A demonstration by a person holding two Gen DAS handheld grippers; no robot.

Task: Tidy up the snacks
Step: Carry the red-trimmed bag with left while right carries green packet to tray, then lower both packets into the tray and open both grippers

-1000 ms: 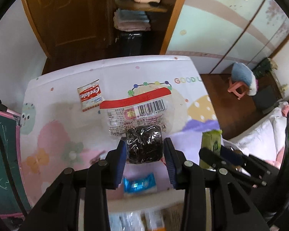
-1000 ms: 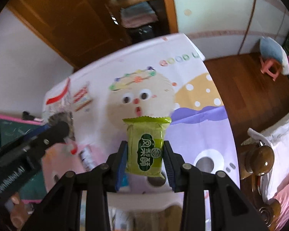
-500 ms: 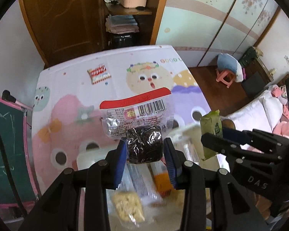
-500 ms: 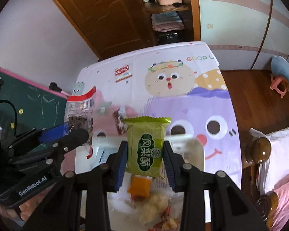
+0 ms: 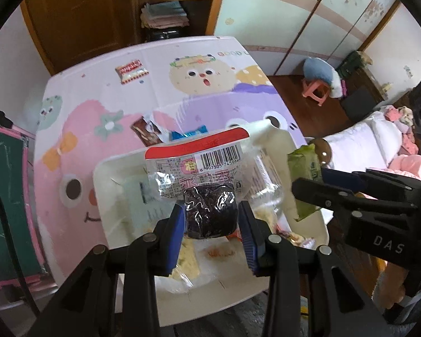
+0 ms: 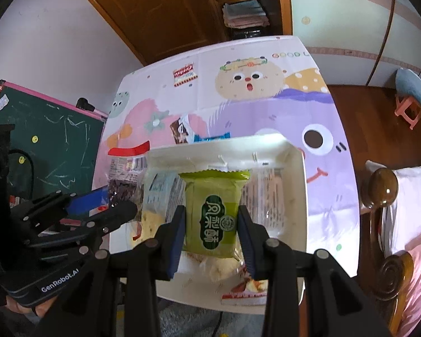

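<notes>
My left gripper [image 5: 210, 219] is shut on a clear snack packet with a red top and dark contents [image 5: 207, 185], held above the white box [image 5: 109, 196]. The same packet [image 6: 126, 179] shows at the left of the right wrist view. My right gripper [image 6: 212, 224] is shut on a green snack packet [image 6: 213, 210], also over the white box [image 6: 297, 174]. That green packet [image 5: 306, 174] appears at the right in the left wrist view. Several wrapped snacks lie inside the box.
On the cartoon tablecloth [image 6: 266, 106] beyond the box lie a red-and-white packet [image 6: 185, 73], a brown packet [image 6: 179, 132] and a blue wrapper [image 6: 210, 137]. A green chalkboard [image 6: 47, 140] stands left; a bed with a wooden post [image 6: 384, 185] is right.
Both grippers have pulled back toward the near end of the table with their packets, and the white box with snacks has come into view beneath them.
</notes>
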